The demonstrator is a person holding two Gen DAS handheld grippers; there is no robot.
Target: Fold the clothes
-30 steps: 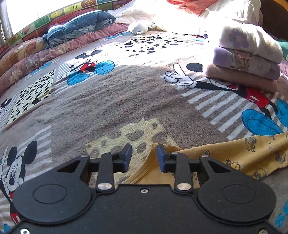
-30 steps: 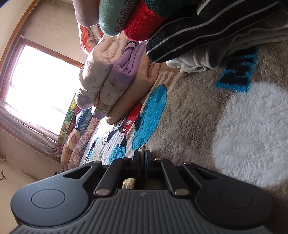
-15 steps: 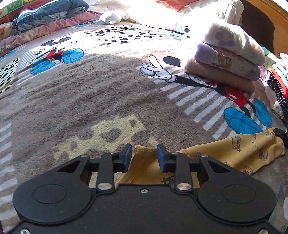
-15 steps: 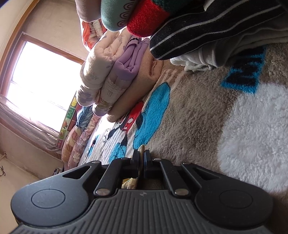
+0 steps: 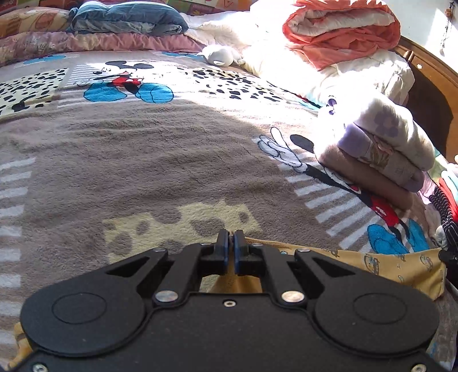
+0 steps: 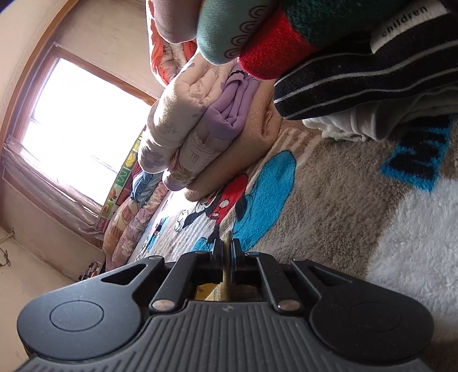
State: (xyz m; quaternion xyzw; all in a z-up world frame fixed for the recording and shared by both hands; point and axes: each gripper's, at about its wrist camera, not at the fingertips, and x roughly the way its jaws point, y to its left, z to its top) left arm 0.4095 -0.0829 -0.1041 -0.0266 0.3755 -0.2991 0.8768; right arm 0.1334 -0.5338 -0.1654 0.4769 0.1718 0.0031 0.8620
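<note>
Both claws pinch the yellow printed garment (image 5: 395,264) near the folded stack (image 5: 380,154): left claw (image 5: 230,249) pressed together on its edge, right claw (image 6: 226,251) clamping a fold.

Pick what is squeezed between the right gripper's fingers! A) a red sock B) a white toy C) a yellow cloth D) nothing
C: in the right wrist view the right gripper is shut on a thin edge of the yellow garment, which shows between its fingers.

White tag (image 6: 408,27) on black striped garment (image 6: 357,83) reads "children"; other print illegible.
</note>
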